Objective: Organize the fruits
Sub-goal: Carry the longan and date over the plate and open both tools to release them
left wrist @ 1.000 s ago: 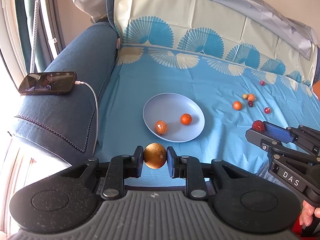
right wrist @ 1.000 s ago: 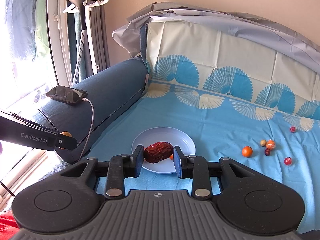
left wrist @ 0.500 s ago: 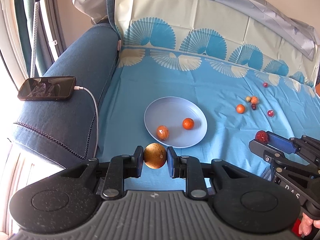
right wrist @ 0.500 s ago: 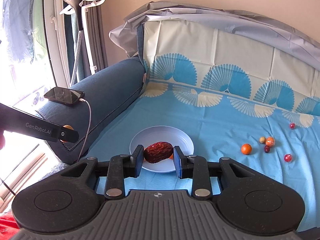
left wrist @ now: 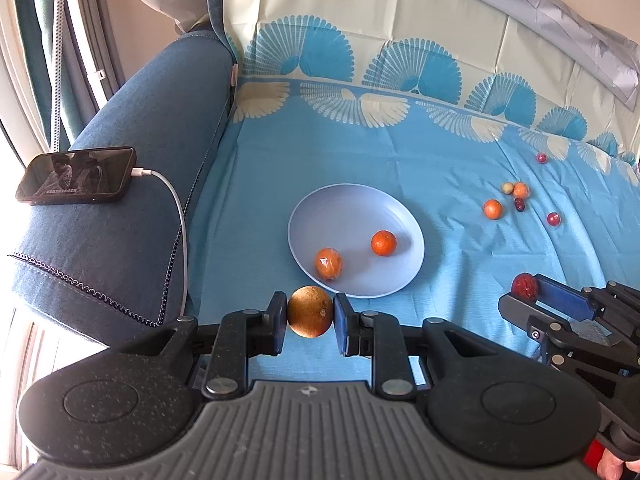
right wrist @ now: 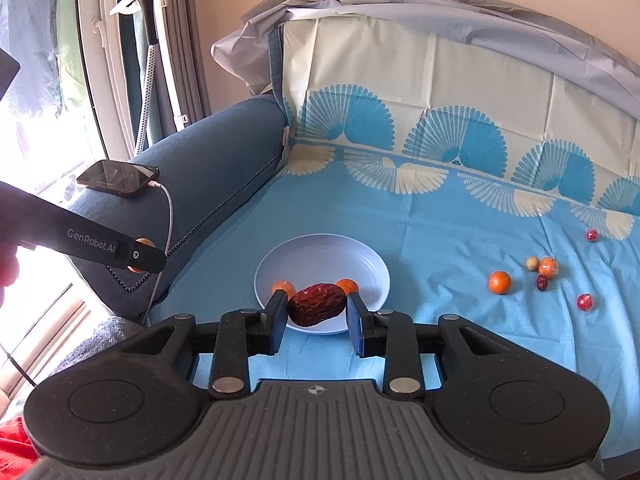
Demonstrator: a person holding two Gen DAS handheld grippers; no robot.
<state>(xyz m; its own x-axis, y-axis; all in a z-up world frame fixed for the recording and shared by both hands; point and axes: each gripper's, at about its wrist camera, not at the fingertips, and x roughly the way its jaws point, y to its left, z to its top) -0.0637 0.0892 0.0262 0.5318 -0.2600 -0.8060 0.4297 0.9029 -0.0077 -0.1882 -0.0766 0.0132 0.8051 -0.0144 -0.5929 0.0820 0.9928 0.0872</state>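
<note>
This is a home living room. A blue sofa stands by a window with curtains, its seat and back draped in a fan-patterned cloth. A phone charges on the armrest by a cable, a garment steamer stands behind the sofa, and a plate lies on the seat.

Phone charging on sofa armrest.
</note>
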